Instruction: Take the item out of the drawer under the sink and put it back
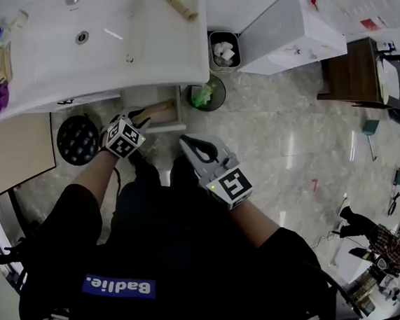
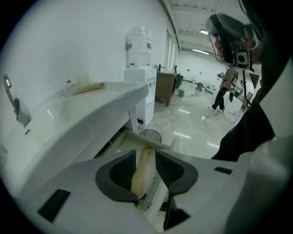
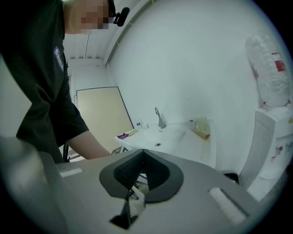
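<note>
Under the white sink (image 1: 92, 33) the drawer (image 1: 178, 111) stands pulled out, with a long tan item (image 1: 159, 110) lying in it. My left gripper (image 1: 140, 120) reaches into the drawer. In the left gripper view its jaws (image 2: 145, 154) stand apart around the tan item (image 2: 138, 180), and the pads do not visibly press on it. My right gripper (image 1: 186, 142) hangs beside the drawer, to its right, with nothing in it. In the right gripper view its jaws (image 3: 142, 157) meet at the tips, facing the sink (image 3: 160, 137).
A round bin (image 1: 206, 94) with green waste stands just right of the drawer, with a black bin (image 1: 223, 51) behind it. A water dispenser (image 1: 290, 31) stands against the wall. A black round stool (image 1: 79, 139) is on my left. A wooden desk (image 1: 353, 72) stands far right.
</note>
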A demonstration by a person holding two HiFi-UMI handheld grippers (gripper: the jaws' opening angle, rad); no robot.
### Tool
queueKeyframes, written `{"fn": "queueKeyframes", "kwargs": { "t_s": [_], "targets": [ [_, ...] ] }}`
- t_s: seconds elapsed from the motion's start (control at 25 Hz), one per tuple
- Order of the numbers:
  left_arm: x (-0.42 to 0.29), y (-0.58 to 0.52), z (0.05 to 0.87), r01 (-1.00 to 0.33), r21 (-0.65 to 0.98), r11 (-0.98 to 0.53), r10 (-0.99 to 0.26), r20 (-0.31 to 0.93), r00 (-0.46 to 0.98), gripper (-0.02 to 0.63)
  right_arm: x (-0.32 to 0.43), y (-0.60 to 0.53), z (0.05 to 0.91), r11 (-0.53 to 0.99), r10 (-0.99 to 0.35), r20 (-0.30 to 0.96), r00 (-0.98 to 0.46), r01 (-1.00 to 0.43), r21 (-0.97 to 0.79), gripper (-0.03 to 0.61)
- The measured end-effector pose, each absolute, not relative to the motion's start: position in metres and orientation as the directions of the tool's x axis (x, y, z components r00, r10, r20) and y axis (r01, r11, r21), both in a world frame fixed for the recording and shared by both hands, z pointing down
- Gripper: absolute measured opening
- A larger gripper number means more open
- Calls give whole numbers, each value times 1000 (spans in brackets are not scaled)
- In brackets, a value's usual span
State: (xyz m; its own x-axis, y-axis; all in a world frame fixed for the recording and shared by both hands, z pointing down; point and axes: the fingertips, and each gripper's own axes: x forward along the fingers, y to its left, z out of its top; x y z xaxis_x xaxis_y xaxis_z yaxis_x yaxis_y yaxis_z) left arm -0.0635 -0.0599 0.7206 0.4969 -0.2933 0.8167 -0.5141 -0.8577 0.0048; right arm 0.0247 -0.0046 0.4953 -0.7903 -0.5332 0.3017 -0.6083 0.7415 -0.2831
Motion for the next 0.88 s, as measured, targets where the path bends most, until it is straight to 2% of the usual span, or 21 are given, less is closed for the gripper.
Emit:
{"fn": "queueKeyframes", "kwargs": {
  "t_s": [0.48, 0.88],
  "targets": [
    [-72, -75, 831, -433, 51, -900, -101, 942, 321, 153, 68, 9, 523, 681, -558, 355, -750, -658, -321, 2],
    [-67, -77, 881, -305, 51, -951, -29, 967, 252, 155, 67, 10, 539, 679, -549, 387, -741, -665, -310, 2]
  ]
}}
